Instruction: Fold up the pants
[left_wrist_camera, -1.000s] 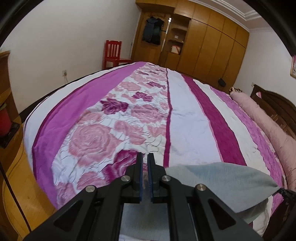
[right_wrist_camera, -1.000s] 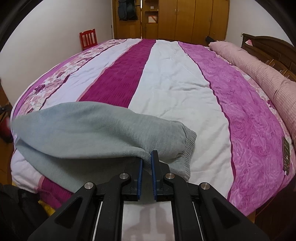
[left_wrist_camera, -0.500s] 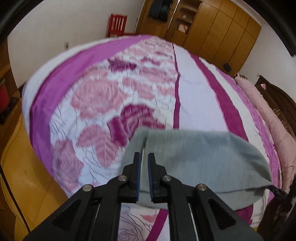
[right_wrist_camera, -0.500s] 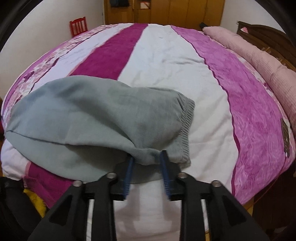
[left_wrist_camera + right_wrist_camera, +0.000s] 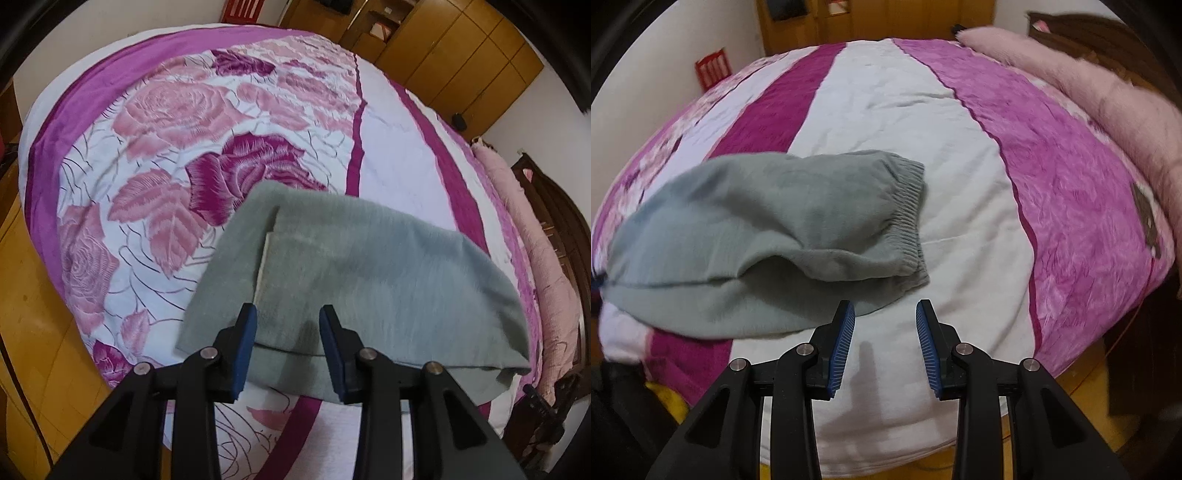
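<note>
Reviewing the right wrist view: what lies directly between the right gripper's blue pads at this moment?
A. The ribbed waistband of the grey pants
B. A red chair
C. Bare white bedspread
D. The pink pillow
C. The right gripper stands open over a white stripe of the bedspread; the grey pants lie beyond and left of its pads, no longer gripped.

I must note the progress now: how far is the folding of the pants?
Done: the grey pants lie doubled over on the bedspread, the ribbed waistband on top. In hand: nothing. The left tongs have just been opening over the cloth, and the right tongs stand open beside it, gripping nothing. Left: perhaps one more fold.
</note>
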### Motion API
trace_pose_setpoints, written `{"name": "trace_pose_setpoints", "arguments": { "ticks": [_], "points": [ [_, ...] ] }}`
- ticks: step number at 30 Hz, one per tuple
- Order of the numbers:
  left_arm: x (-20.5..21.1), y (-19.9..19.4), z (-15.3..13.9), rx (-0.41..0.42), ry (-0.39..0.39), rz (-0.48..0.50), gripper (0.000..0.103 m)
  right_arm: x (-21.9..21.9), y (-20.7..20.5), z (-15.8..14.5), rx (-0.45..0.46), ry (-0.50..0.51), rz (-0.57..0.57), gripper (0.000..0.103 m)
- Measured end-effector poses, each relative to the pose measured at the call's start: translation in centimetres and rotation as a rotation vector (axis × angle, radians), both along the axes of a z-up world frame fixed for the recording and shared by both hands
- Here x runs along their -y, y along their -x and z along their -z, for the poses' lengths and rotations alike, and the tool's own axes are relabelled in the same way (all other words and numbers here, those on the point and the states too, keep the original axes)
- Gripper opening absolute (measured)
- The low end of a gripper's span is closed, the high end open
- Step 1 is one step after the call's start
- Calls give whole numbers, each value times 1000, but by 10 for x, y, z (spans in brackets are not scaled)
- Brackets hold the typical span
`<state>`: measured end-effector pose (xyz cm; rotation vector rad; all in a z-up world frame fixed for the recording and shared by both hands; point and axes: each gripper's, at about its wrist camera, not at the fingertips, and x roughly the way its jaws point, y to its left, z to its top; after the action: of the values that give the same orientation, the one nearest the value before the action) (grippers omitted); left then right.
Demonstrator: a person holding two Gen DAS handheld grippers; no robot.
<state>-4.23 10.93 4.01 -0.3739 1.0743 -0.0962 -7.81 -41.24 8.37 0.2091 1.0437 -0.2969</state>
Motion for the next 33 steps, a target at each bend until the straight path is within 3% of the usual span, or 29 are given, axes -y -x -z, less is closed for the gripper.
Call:
{"name": "trace_pose_setpoints", "arguments": {
  "ticks": [4, 10, 19, 23, 25, 28, 30, 33],
  "points": [
    [6, -1, 7, -22, -45, -8, 38, 15, -2, 4, 21, -136, 71, 35],
    [4, -2, 12, -23, -29, -30, 42, 28, -8, 5, 37, -264, 155, 35],
    [4, -5, 12, -31, -12, -47, 42, 58, -18, 30, 71, -586, 350, 36],
    [8, -7, 11, -34, -28, -45, 41, 61, -25, 39, 68, -613, 367, 36],
    [10, -7, 8, -26, -28, -33, 26, 61, -29, 41, 59, -610, 365, 35],
    [11, -7, 4, -10, -20, -26, 10, 63, -32, 39, 69, -589, 366, 17],
    [11, -6, -2, 6, -12, -23, 6, 65, -31, 33, 93, -568, 358, 4],
    [9, -5, -19, 50, -8, -16, 5, 72, -28, 19, 126, -539, 346, 3]
  ]
}}
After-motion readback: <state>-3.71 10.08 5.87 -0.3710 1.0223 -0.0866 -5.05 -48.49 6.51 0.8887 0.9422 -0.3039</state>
